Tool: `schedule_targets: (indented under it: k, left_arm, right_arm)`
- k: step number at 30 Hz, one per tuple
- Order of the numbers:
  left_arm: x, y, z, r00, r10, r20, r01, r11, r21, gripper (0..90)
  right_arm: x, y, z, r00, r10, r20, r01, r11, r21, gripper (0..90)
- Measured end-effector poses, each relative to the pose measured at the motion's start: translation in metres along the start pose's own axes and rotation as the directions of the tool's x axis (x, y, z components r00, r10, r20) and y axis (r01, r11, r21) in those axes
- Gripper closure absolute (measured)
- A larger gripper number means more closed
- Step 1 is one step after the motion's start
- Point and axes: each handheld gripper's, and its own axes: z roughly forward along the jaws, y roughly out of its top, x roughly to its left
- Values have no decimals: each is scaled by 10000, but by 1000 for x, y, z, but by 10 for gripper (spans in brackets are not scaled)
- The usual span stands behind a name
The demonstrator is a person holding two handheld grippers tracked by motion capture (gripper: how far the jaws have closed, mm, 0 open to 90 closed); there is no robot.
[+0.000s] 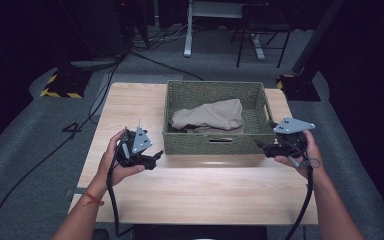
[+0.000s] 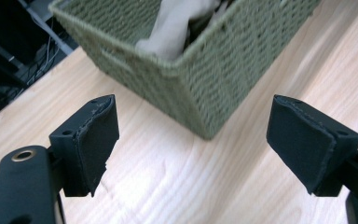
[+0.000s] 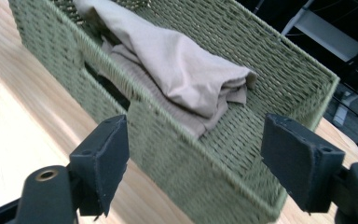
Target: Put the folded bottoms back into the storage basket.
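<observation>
Sitting toward the 12 o'clock side of the light wooden tabletop (image 1: 145,100), a green woven basket (image 1: 212,142) holds a crumpled beige cloth (image 1: 210,116), which lies across the basket's middle and reaches toward its 3 o'clock wall. The left hand-held gripper (image 1: 150,159) hovers at the basket's 8 o'clock corner, just beside the near wall, gripped in the person's left hand (image 1: 115,162). In the left gripper view its two black jaws stand wide apart with nothing between them, framing that corner above bare wood. The right hand-held gripper (image 1: 262,146) is at the basket's 4 o'clock corner, close against the wicker, held by the right hand (image 1: 305,152). In the right gripper view its jaws are likewise spread and empty, straddling the basket's wall with the cloth beyond.
</observation>
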Motion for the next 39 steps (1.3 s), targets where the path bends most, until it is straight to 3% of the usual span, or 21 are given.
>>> schedule_targets:
  k: [6, 15, 28, 32, 36, 39]
  left_arm:
    - [-5, -23, -1, 9991, -32, -426, 46, 9994, 335, 173]
    - [-9, -52, 2, 9979, -137, -628, 193, 9959, 889, 173]
    - [-13, -84, 7, 9948, -320, -963, 456, 9886, 1433, 172]
    - [-14, -93, 3, 9930, -512, -1064, 670, 9863, 1507, 172]
    - [-14, -104, 2, 9928, -820, -877, 949, 9833, 1552, 170]
    - [-15, -111, 4, 9891, -1293, -698, 1391, 9771, 1609, 166]
  right_arm:
    - [6, -18, -8, 9999, 55, 155, -56, 10000, 35, 237]
    - [11, -47, -19, 9989, 316, 350, -316, 9995, -11, 234]
    - [15, -102, -27, 9945, 911, 524, -933, 9948, 402, 234]
    - [16, -124, -29, 9897, 1364, 444, -1387, 9890, 515, 231]
    - [17, -149, -27, 9843, 1721, 403, -1751, 9807, 876, 226]
    - [14, -165, -28, 9716, 2351, 260, -2366, 9668, 969, 226]
